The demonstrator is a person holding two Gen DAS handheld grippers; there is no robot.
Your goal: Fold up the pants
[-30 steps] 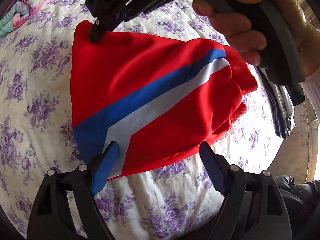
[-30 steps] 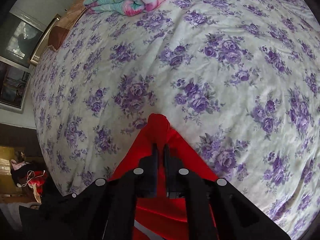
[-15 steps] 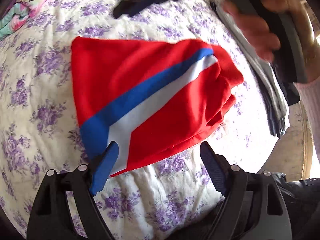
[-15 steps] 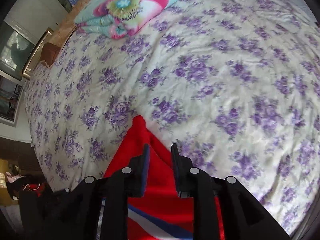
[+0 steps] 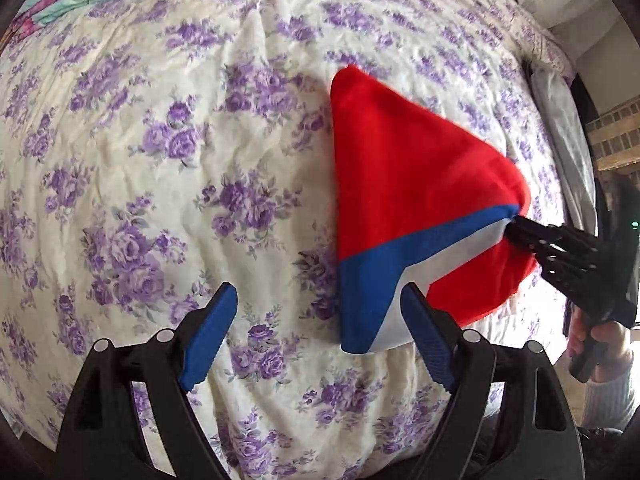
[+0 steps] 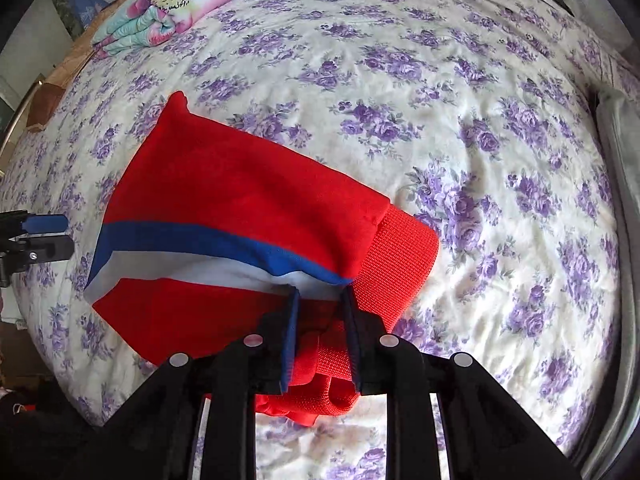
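The folded red knit pants with a blue and white stripe [image 6: 240,208] lie near the bed's [image 5: 160,160] near edge on the purple-flowered bedspread. The right gripper [image 6: 320,320] clamps the bunched ribbed cuff end, probably to shift the bundle. The left gripper [image 5: 316,336] hangs spread and empty just beside the striped corner

**Bright daylight, heavy fisheye warp**

Both views well lit, soft daylight, sharp at centre. Bedspread [image 5: 248,92] bulges w/ barrel distortion; dark vignette at corners. Blown-out glare bottom of right wrist view, also lower right of left wrist view. Shadows faint.
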